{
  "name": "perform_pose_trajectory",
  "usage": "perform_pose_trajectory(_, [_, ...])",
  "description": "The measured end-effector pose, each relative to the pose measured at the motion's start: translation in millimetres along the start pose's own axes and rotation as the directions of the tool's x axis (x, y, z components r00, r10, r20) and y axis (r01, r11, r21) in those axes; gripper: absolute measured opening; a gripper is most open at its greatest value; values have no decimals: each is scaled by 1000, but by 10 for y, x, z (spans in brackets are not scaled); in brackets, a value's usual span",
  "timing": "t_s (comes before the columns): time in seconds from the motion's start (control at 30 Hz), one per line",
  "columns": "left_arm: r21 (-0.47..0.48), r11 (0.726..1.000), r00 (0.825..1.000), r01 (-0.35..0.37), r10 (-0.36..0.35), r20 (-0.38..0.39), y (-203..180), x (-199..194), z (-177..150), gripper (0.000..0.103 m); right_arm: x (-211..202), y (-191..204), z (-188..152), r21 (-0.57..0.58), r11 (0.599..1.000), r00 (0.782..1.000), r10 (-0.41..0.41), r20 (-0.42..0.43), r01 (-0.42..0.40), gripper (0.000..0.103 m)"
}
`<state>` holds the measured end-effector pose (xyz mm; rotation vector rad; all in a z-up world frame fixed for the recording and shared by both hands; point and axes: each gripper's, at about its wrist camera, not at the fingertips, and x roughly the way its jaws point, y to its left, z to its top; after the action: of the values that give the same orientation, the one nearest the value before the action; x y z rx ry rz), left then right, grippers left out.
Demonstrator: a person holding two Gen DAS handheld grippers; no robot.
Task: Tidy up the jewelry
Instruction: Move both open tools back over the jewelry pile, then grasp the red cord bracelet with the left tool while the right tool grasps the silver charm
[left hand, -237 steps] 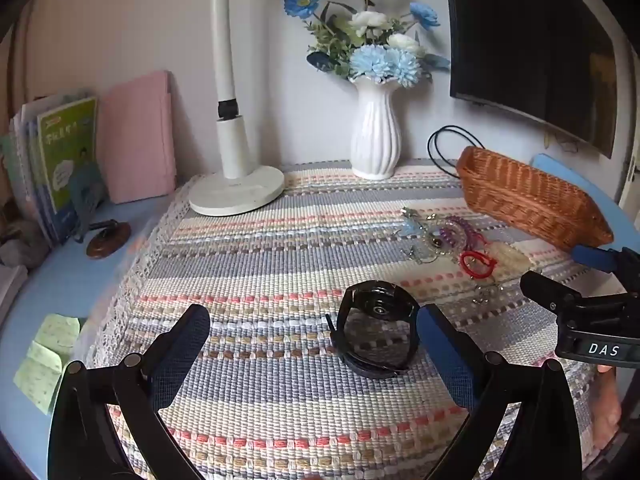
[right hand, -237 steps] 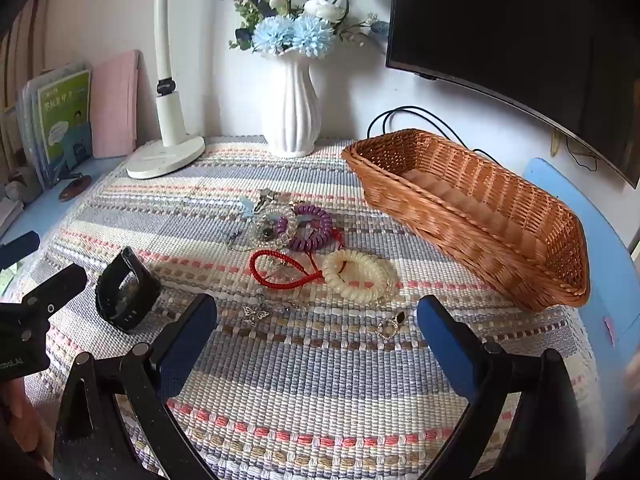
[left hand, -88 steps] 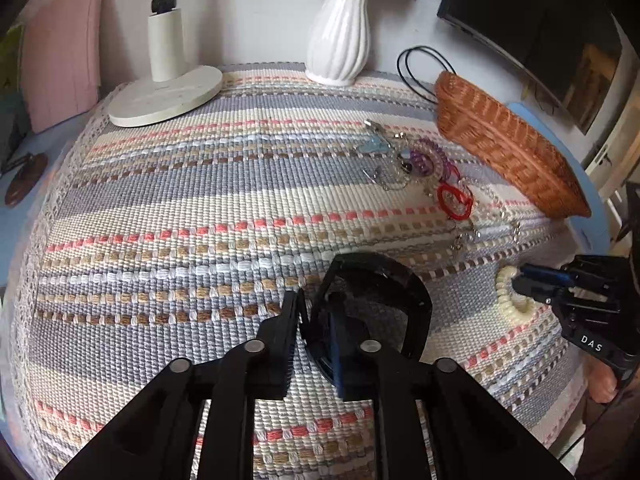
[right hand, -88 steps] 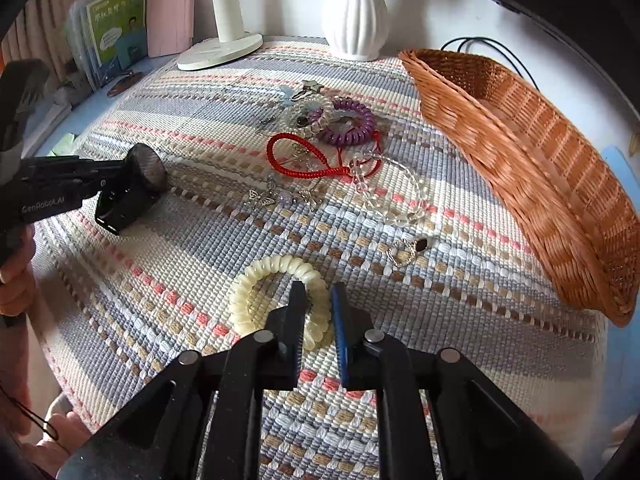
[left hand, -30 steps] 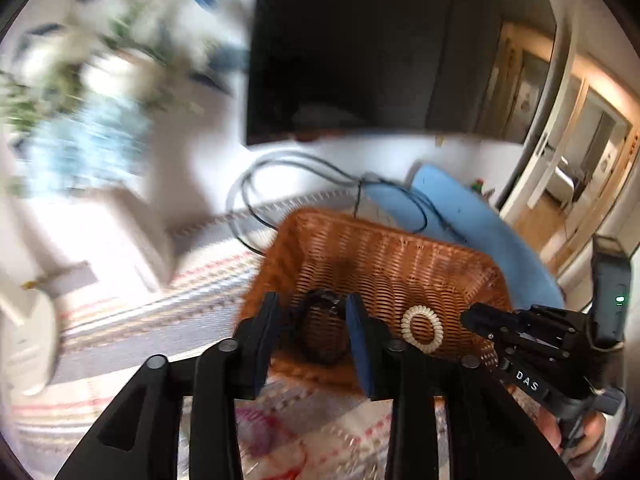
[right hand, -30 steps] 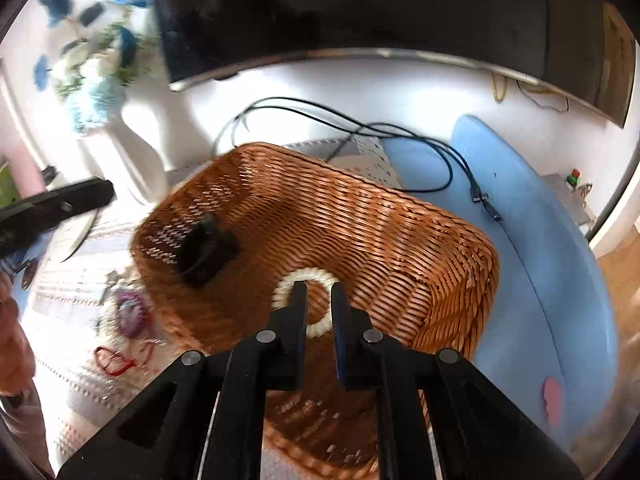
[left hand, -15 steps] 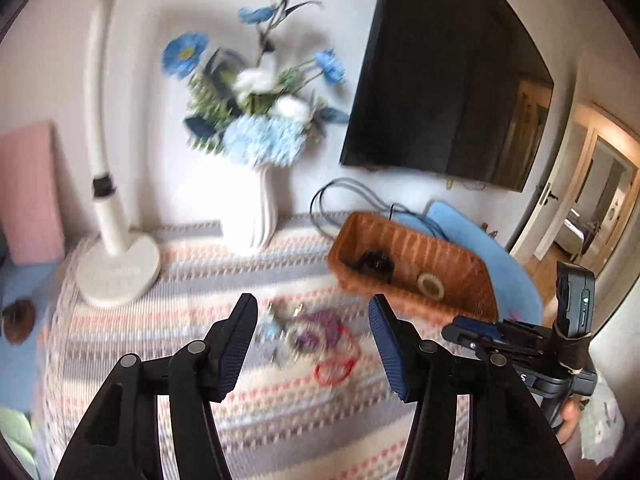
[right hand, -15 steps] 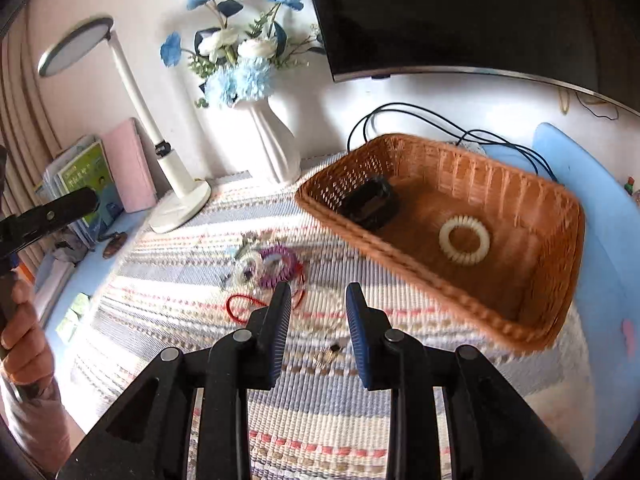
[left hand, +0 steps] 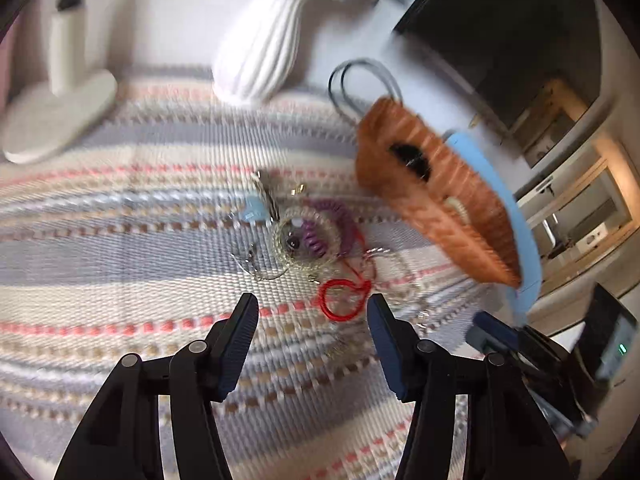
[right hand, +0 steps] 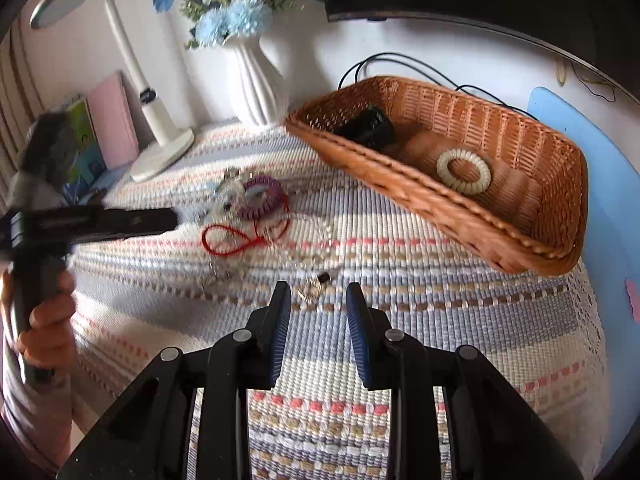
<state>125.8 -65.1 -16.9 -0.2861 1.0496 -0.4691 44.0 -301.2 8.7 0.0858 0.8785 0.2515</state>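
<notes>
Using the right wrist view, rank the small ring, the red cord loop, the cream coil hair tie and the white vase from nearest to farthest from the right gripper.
From the right gripper:
1. Small ring, just ahead of the fingers.
2. Red cord loop, ahead left on the cloth.
3. Cream coil hair tie, ahead right, inside the basket.
4. White vase, at the back wall.

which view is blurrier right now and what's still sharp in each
Left wrist view: heavy motion smear over the vase, basket and rug; only the left claw is crisp. Right wrist view: mostly sharp, basket weave and cream ring clear; the left claw and the hand are smeared. Both bend at the edges.
</notes>
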Motion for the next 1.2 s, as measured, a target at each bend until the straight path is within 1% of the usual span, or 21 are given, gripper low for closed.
perform_pose_trajectory(0.03, [-3, 1000, 1000, 8, -8, -18, 11, 98, -4, 53, 21, 12, -17, -14, 1000, 1000, -3, -14, 3, 31])
perform_pose_trajectory(0.1, [-6, 1000, 1000, 7, -7, -22, 13, 175, -23, 53, 56, 21, -52, -41, 999, 999, -4, -41, 3, 31])
perform_pose_trajectory(0.2, [0, 1000, 999, 10, -10, -31, -10, 233, -36, 53, 137, 38, -58, -44, 999, 996, 9, -83, -13, 31])
perform_pose_trajectory(0.27, [20, 1000, 999, 1, 0, -35, -76, 255, -31, 52, 191, 53, -17, -41, 999, 995, 16, -99, -20, 31])
perform_pose_trajectory(0.33, [43, 999, 999, -13, 15, -47, -158, 308, -20, 49, 247, 72, 23, -42, 999, 994, 8, -113, -12, 31])
perform_pose_trajectory(0.4, [52, 998, 998, -18, 20, -55, -195, 350, -5, 39, 323, 77, 78, -37, 999, 991, -2, -131, -2, 31])
perform_pose_trajectory(0.43, [55, 998, 998, -15, 19, -59, -204, 375, -5, 37, 364, 76, 104, -29, 1000, 990, -5, -139, 1, 31])
perform_pose_trajectory(0.47, [52, 999, 998, -16, 19, -60, -206, 393, -12, 31, 404, 71, 127, -21, 1000, 989, -7, -149, 4, 31])
perform_pose_trajectory(0.5, [51, 999, 998, -17, 21, -61, -217, 418, -22, 29, 439, 65, 144, -13, 1000, 988, -9, -155, 7, 31])
perform_pose_trajectory(0.53, [55, 998, 998, -18, 22, -59, -224, 426, -34, 28, 458, 63, 154, -7, 1000, 988, -11, -153, 10, 31])
perform_pose_trajectory(0.6, [63, 998, 999, -14, 17, -52, -249, 413, -43, 18, 493, 76, 178, -6, 1000, 989, -28, -147, 28, 31])
perform_pose_trajectory(0.63, [64, 998, 999, -8, 11, -48, -261, 407, -35, 15, 515, 89, 187, -9, 999, 988, -40, -148, 39, 30])
perform_pose_trajectory(0.7, [74, 997, 999, -16, 19, -35, -251, 372, -32, 10, 549, 142, 198, -34, 997, 987, -77, -140, 73, 23])
perform_pose_trajectory(0.73, [82, 996, 999, -26, 28, -26, -261, 360, -19, 8, 573, 176, 196, -53, 994, 985, -98, -139, 91, 17])
perform_pose_trajectory(0.8, [90, 995, 999, -32, 33, -5, -281, 329, -33, 7, 581, 229, 176, -88, 989, 984, -128, -128, 117, 16])
perform_pose_trajectory(0.83, [95, 995, 1000, -23, 22, 7, -288, 284, -33, 6, 567, 231, 171, -90, 989, 984, -126, -125, 115, 15])
perform_pose_trajectory(0.93, [122, 992, 997, 21, -29, 67, -374, 100, -59, 6, 455, 182, 150, -77, 993, 989, -98, -109, 90, 14])
perform_pose_trajectory(1.07, [138, 987, 988, 88, -104, 115, -461, -140, -44, 5, 211, 74, 143, -46, 997, 995, -59, -83, 56, 14])
perform_pose_trajectory(1.13, [158, 984, 985, 87, -109, 135, -528, -269, -35, 5, 89, 39, 165, -30, 999, 997, -39, -63, 37, 14])
perform_pose_trajectory(1.2, [184, 981, 985, 60, -88, 146, -638, -341, -26, 5, -29, 11, 180, -18, 999, 999, -29, -42, 28, 14])
